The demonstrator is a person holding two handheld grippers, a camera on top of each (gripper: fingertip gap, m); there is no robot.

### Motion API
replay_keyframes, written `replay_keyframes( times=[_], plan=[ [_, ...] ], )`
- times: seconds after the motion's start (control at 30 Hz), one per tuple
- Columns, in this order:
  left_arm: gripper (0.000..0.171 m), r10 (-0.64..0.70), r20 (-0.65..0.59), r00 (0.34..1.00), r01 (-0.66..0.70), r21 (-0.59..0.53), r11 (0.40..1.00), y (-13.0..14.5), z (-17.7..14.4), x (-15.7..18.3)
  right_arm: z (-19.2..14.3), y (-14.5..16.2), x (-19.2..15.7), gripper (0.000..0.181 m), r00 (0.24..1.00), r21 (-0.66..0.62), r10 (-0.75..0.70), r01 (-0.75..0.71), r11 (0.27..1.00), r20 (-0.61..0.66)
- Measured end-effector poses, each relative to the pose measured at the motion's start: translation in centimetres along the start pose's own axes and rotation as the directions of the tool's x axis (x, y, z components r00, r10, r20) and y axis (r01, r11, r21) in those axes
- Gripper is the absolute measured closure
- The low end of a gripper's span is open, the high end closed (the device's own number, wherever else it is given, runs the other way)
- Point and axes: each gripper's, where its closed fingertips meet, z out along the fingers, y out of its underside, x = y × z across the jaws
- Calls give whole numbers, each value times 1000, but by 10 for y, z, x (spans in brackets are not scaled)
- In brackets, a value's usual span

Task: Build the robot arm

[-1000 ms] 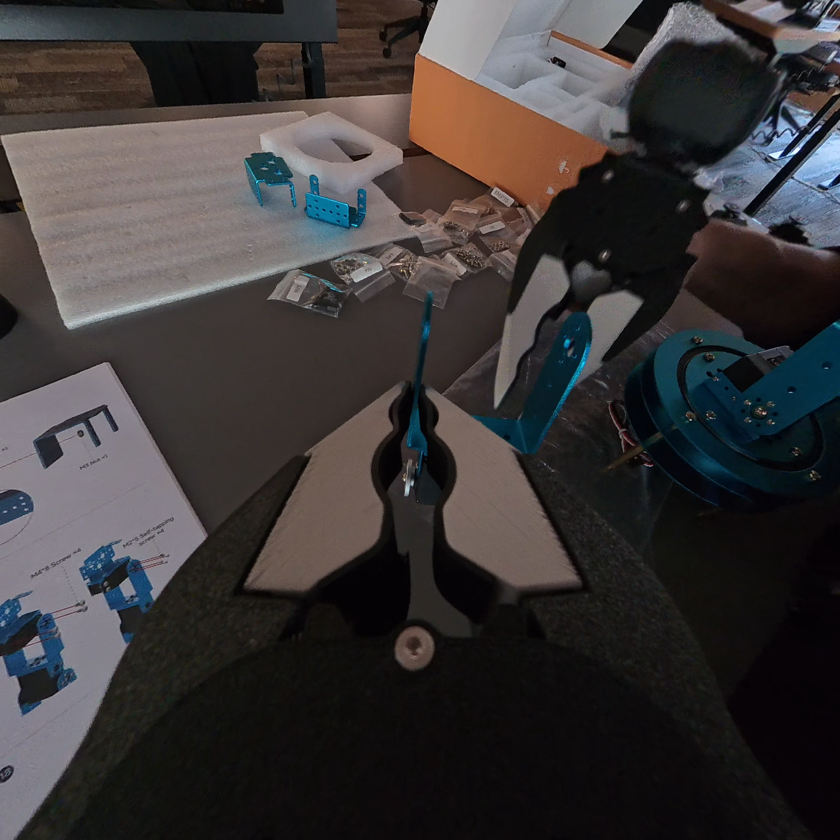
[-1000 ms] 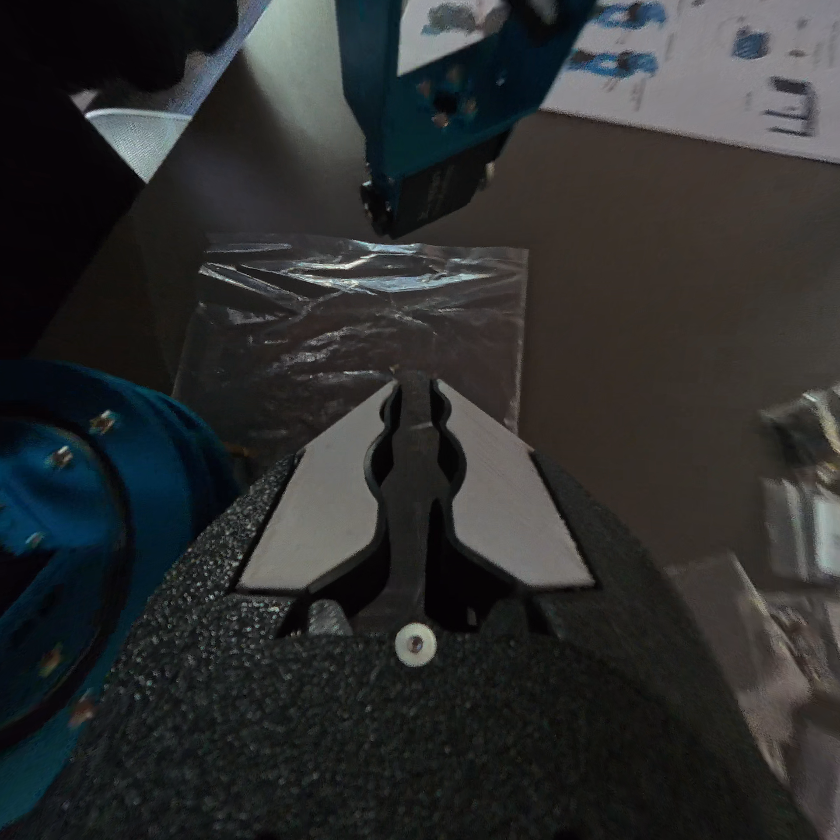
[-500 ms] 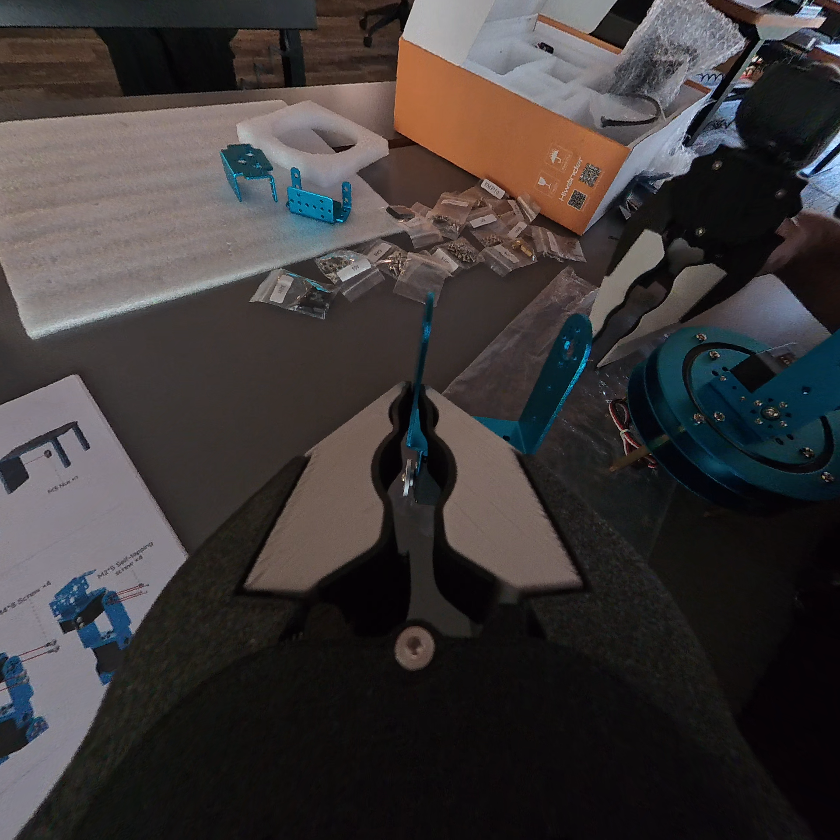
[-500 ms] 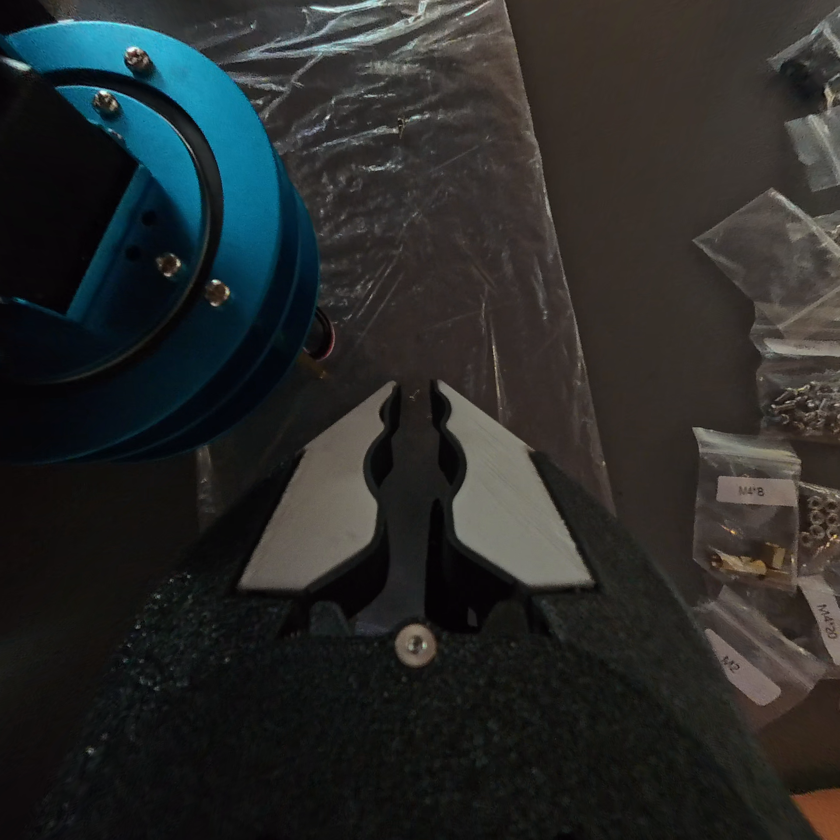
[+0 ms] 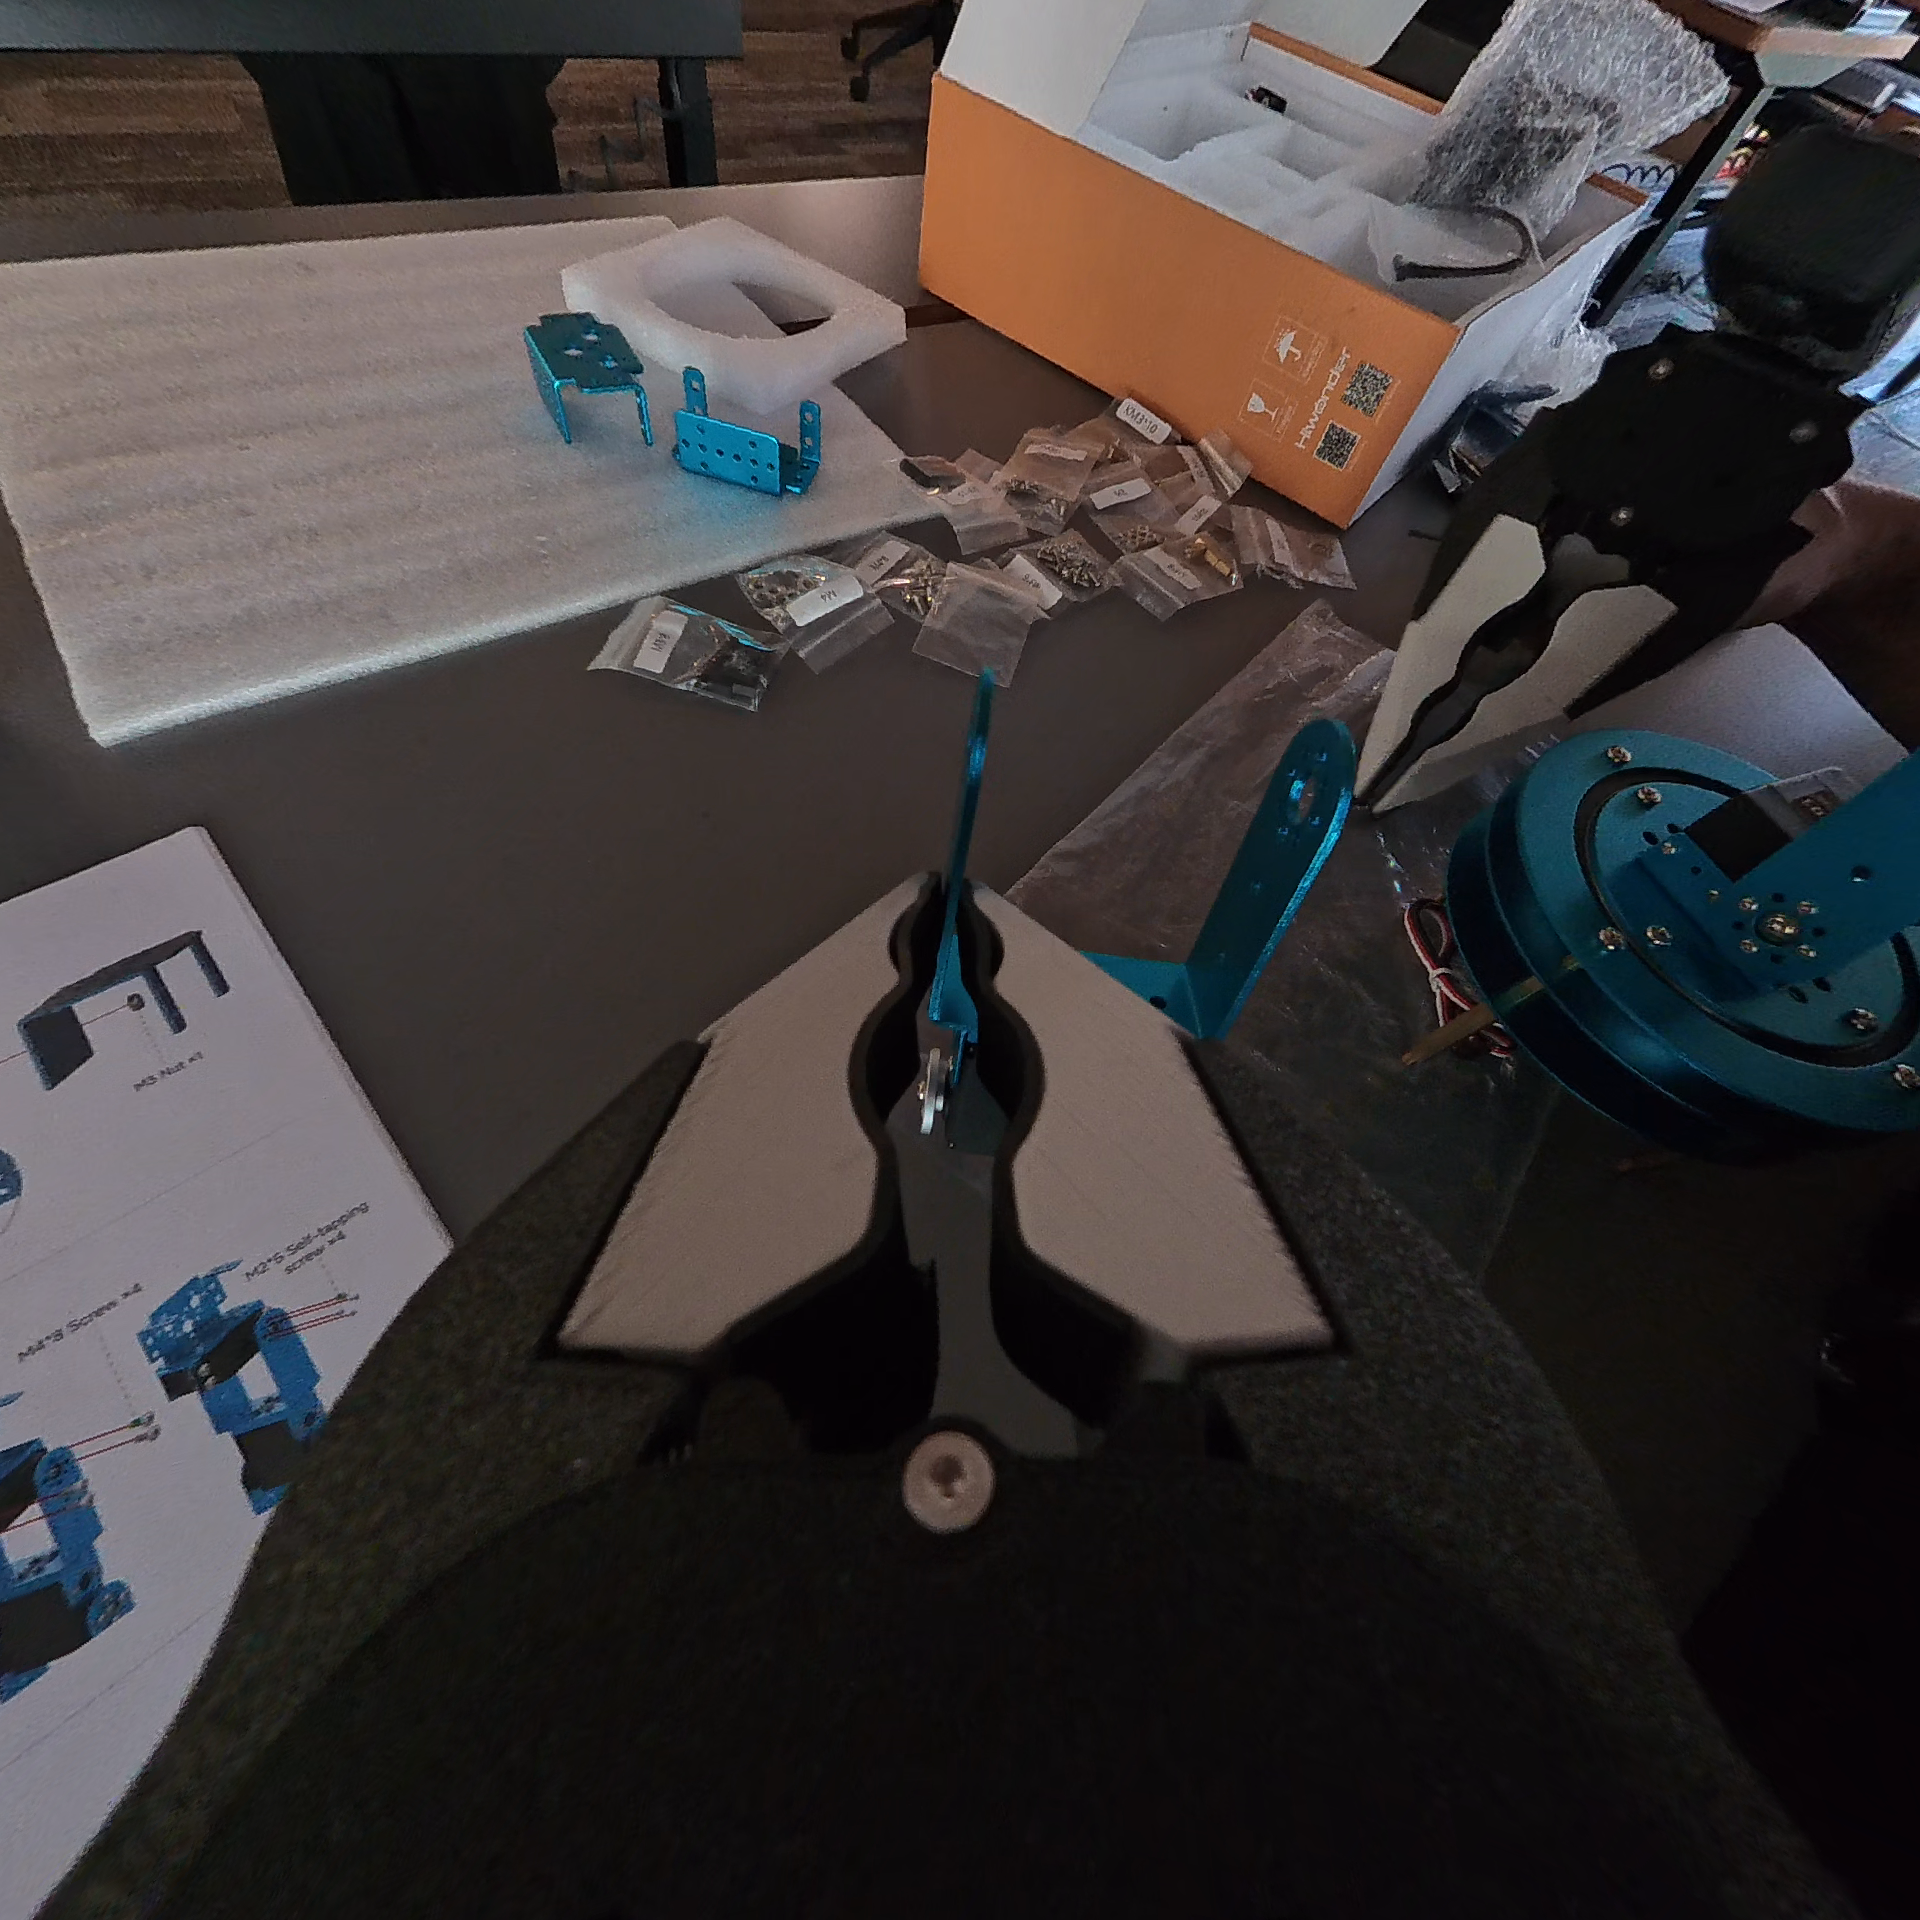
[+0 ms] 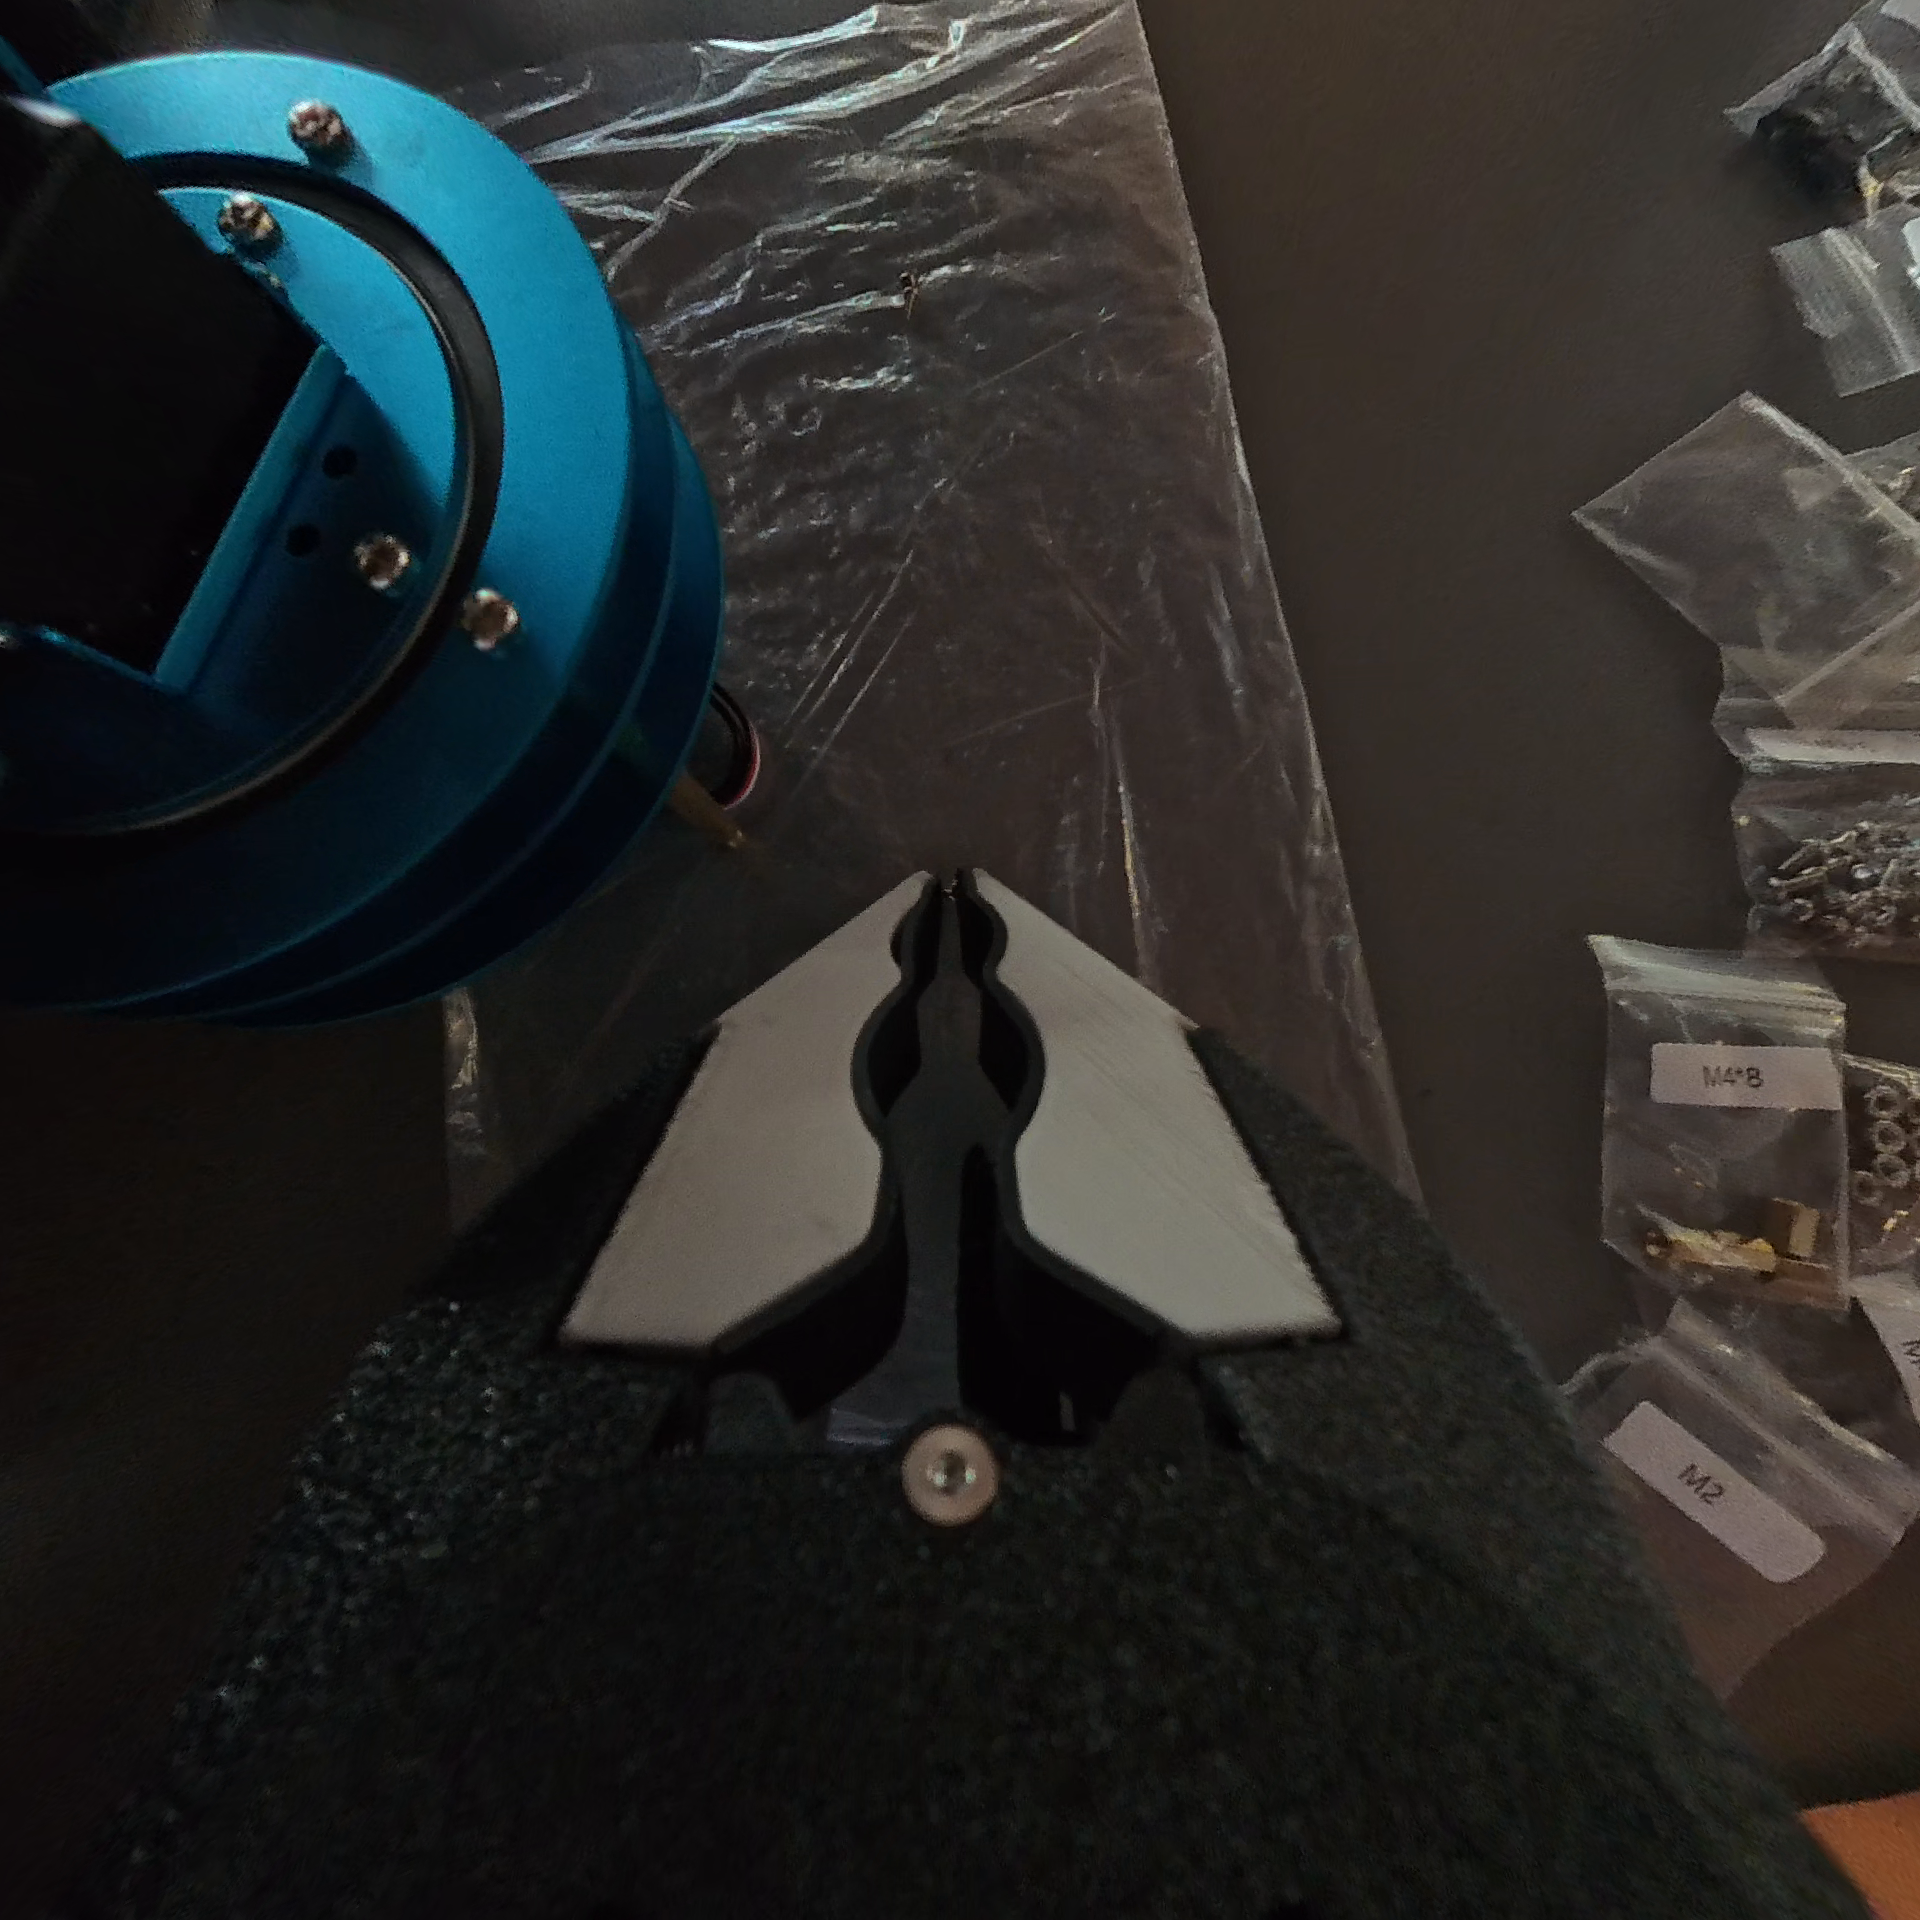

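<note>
My left gripper (image 5: 956, 896) is shut on one arm of a blue metal U-bracket (image 5: 1283, 831), which it holds above the dark table. The gripped arm stands edge-on between the pads and the other arm sticks out to the right. My right gripper (image 6: 951, 883) has its jaws closed to a sliver over a clear plastic sheet (image 6: 987, 468), close beside a round blue base (image 6: 312, 520). A tiny dark speck sits at its tips; I cannot tell what it is. The right gripper also shows in the left wrist view (image 5: 1397, 790), just behind the blue base (image 5: 1683, 935).
Several small bags of screws (image 5: 987, 561) lie mid-table, and also show at the right in the right wrist view (image 6: 1725, 1132). An open orange box (image 5: 1143, 281) stands behind. Two blue brackets (image 5: 743, 447) and a foam block (image 5: 727, 312) rest on a white foam sheet (image 5: 312, 468). An instruction sheet (image 5: 135, 1195) lies left. About 20 cm separates my left fingertips from my right.
My right gripper has left the held bracket, swung right and come down beside the blue base, and its jaws have narrowed. My left gripper still holds the bracket and has barely moved.
</note>
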Motion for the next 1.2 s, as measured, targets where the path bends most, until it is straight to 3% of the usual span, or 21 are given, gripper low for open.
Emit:
replay_keyframes(
  times=[0.2, 0.43, 0.57, 0.7, 0.83, 1.0, 1.2],
  plan=[
    [171, 3, 14, 1000, -3, 6, 1000, 0, -7, -2, 5, -38, 1, 179, 997, 70, -59, 55, 996, 56],
    [171, -1, 52, 999, 0, 13, 1000, 0, -19, -6, 70, -99, -9, 179, 941, 56, -241, 234, 971, 238],
    [171, -10, 68, 998, 8, 23, 1000, 0, -27, -6, 97, -113, -17, 179, 908, 44, -295, 295, 954, 297],
    [171, -16, 72, 997, 14, 23, 1000, 3, -30, -5, 94, -117, -13, 169, 917, 49, -303, 301, 952, 261],
    [171, -22, 63, 998, 20, 30, 999, 4, -28, -6, 50, -101, 5, 169, 961, 40, -229, 225, 973, 156],
    [171, -7, 37, 999, 6, 40, 999, 0, -23, -3, -7, -31, 5, 171, 994, -49, -60, 65, 997, 90],
    [171, 16, 9, 1000, -17, 36, 999, -5, -13, 3, -14, 2, 6, 170, 1000, -66, -10, 9, 998, -8]
  ],
)
